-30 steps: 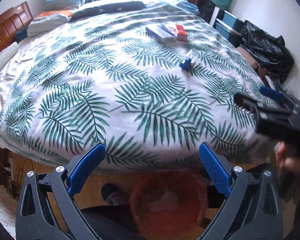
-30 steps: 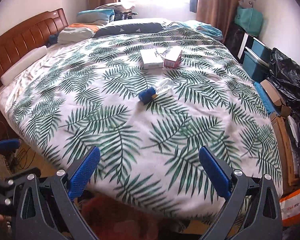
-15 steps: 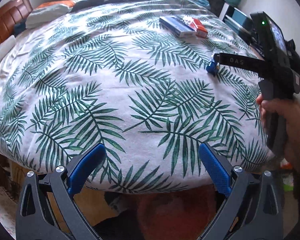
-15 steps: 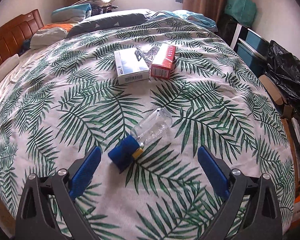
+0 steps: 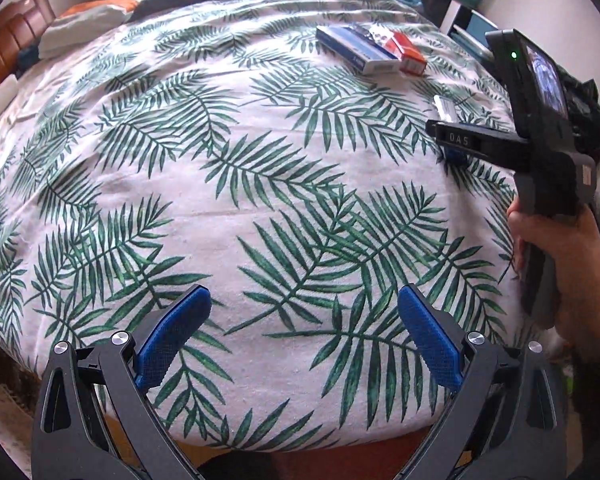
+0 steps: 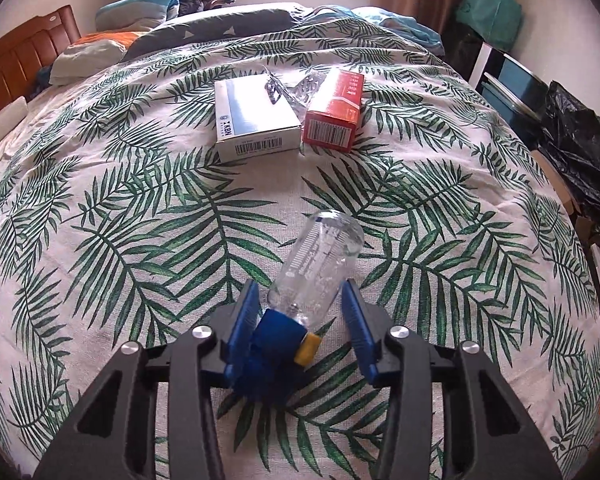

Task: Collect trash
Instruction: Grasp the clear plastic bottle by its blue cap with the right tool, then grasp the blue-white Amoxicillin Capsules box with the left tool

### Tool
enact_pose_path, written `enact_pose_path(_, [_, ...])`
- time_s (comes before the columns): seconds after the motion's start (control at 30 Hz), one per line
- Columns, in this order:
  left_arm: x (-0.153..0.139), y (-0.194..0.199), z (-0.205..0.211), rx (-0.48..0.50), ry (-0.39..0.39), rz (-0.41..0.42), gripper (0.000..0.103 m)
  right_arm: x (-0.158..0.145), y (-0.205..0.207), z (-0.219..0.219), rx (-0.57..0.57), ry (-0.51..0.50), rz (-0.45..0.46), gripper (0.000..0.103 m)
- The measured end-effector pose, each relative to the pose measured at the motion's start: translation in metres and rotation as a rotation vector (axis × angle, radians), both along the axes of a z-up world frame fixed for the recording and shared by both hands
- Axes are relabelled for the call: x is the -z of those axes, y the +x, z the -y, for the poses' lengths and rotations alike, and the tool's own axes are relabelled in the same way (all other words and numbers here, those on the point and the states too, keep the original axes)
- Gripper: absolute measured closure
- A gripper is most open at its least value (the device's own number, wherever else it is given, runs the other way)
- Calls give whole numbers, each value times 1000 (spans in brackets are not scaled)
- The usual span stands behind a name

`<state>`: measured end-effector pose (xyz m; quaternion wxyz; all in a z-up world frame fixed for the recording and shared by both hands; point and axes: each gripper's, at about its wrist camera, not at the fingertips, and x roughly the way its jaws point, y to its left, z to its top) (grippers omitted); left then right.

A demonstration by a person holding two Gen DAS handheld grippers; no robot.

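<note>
A clear plastic bottle [image 6: 320, 264] with a blue cap lies on the palm-leaf bedspread [image 6: 140, 240]. My right gripper [image 6: 300, 296] is open, its blue fingers either side of the bottle's neck end; the left finger is close to the cap, the right finger apart from the bottle. In the left wrist view the bottle [image 5: 446, 108] shows partly behind the right gripper's body [image 5: 500, 144]. A white box [image 6: 254, 120], a red box [image 6: 334, 110] and empty blister packs [image 6: 296, 86] lie further back. My left gripper [image 5: 300, 328] is open and empty over the bed's near edge.
Pillows [image 6: 140, 20] and a wooden headboard [image 6: 24, 68] are at the far left. Black bags [image 6: 580, 148], dark bins and cardboard stand along the bed's right side. An orange-red container's rim [image 5: 340, 460] shows below the bed edge.
My right gripper has moved forward over the bed and narrowed around the bottle's neck end. My left gripper has risen and moved forward over the bed edge, so the orange container is nearly hidden.
</note>
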<state>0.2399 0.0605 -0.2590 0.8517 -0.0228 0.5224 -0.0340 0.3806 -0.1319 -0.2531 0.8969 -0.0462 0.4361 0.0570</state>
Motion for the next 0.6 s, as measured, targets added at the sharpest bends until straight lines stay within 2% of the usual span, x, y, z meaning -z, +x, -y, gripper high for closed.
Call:
enact_pose_path(0.13, [-5,27,17,13,-1,25,6,-1,-8,12,-42,-61,39,72])
enact_pose_path(0.3, [-17,80,44,25,-11,75,6,0,-15,38,-77,-100,66,72])
enact_pose_path(0.47, [-25,146,67,-1,-33,116,6,4,-17,51,-83,-66,78,72])
enact_pose_path(0.6, [-26,195,85,-8,-9,141,6,8,-20,48,-78,-77,103,72])
